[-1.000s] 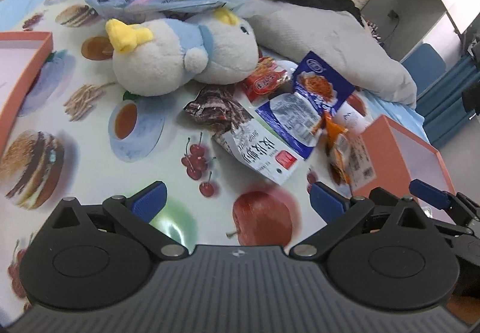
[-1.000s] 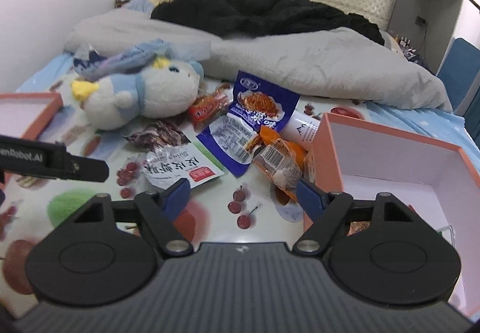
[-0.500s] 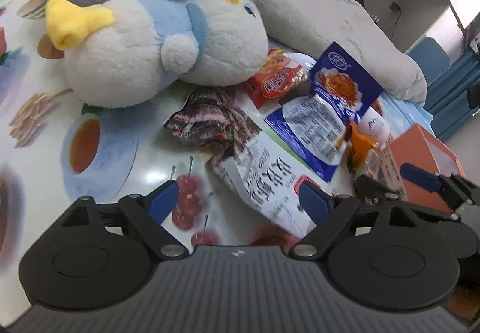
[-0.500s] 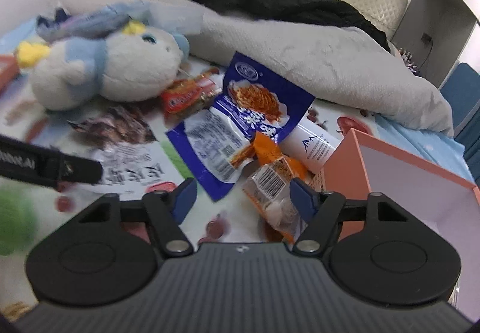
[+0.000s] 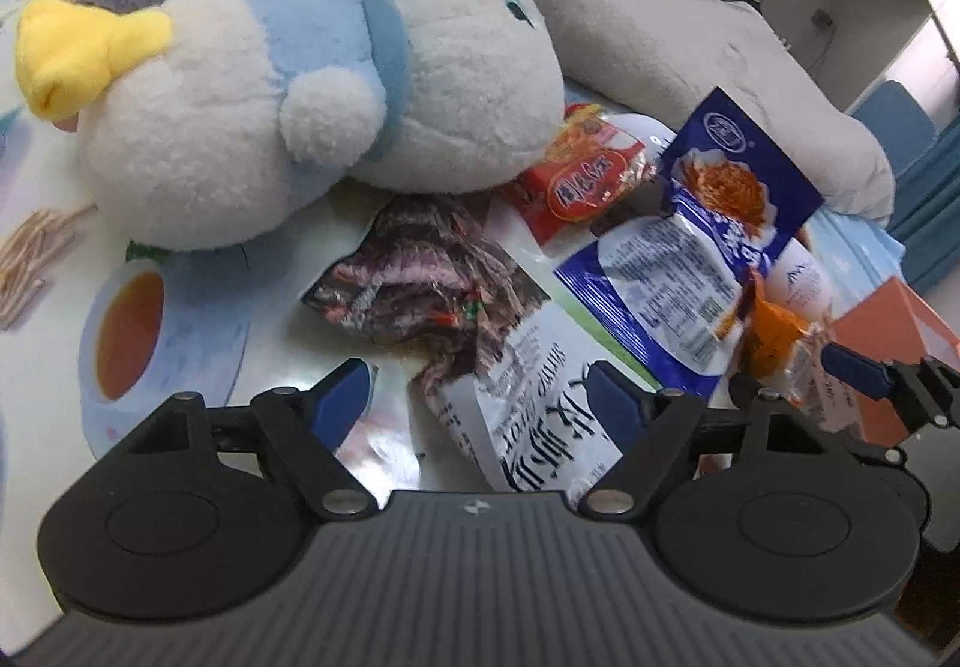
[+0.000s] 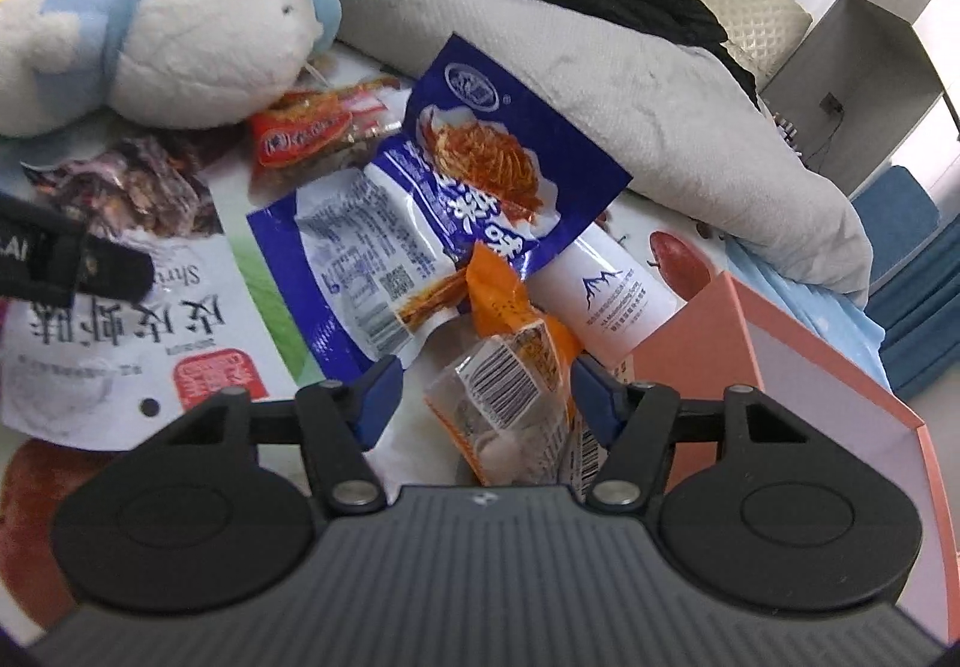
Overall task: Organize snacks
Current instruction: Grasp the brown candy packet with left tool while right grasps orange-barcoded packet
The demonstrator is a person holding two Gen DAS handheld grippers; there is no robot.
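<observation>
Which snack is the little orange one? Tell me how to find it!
Start at the big white and blue plush toy, then go right to the large blue snack bag. Below the bag's lower edge, beside the pink box, lies the small orange packet, the only one with a clear end and a barcode.

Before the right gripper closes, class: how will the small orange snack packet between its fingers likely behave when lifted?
The orange snack packet looks crinkled and thin, so it will probably flop and crumple rather than stay stiff. Its glossy film may slip as the right gripper closes on it. It seems light, and lies partly under the blue packet, which might shift.
</observation>
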